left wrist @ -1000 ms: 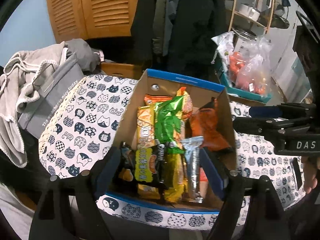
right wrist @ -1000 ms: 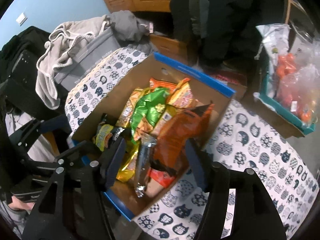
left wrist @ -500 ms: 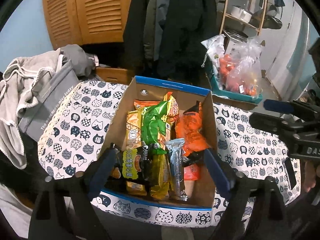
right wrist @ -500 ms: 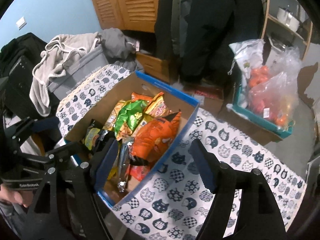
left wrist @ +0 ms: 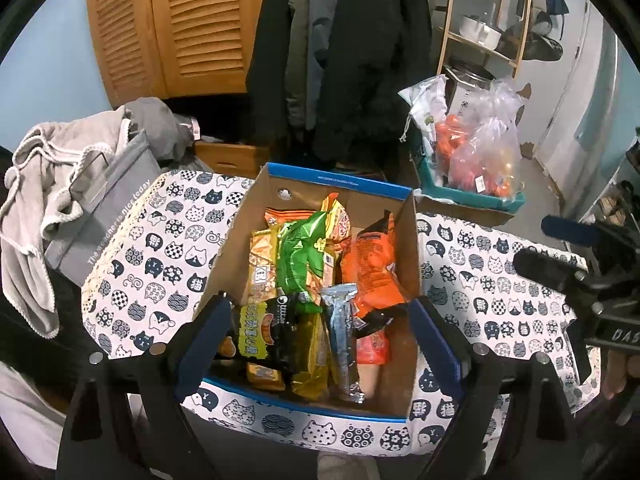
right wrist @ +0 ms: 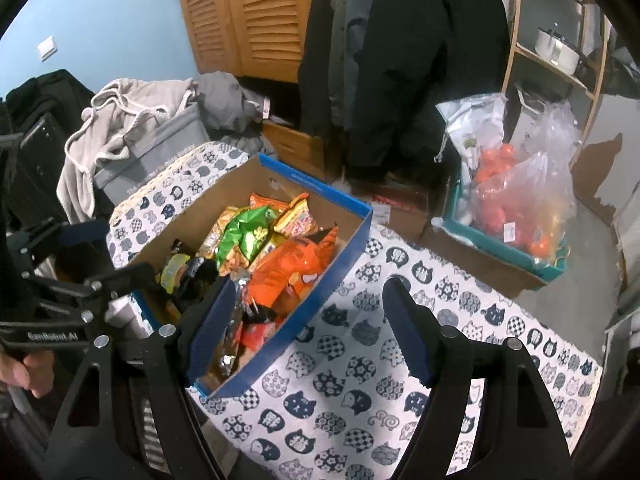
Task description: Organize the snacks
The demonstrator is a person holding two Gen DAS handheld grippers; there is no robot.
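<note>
The desk [left wrist: 160, 256] under its cat-print cloth shows no loose packets, and the one cardboard box [left wrist: 340, 184] on it holds all the snacks, so the sorting looks nearly or fully done; perhaps only tidying inside is left. I count about eight packets in the box, some hidden: one big orange bag [left wrist: 374, 264], one green bag [left wrist: 300, 256], one black-and-yellow packet [left wrist: 272, 328], one silver bar [left wrist: 342, 332], the rest yellow or orange. The box lies between the left gripper [left wrist: 320, 340] fingers and just left of the right gripper [right wrist: 308, 328]. Both have just been opening; both stand wide, gripping nothing.
</note>
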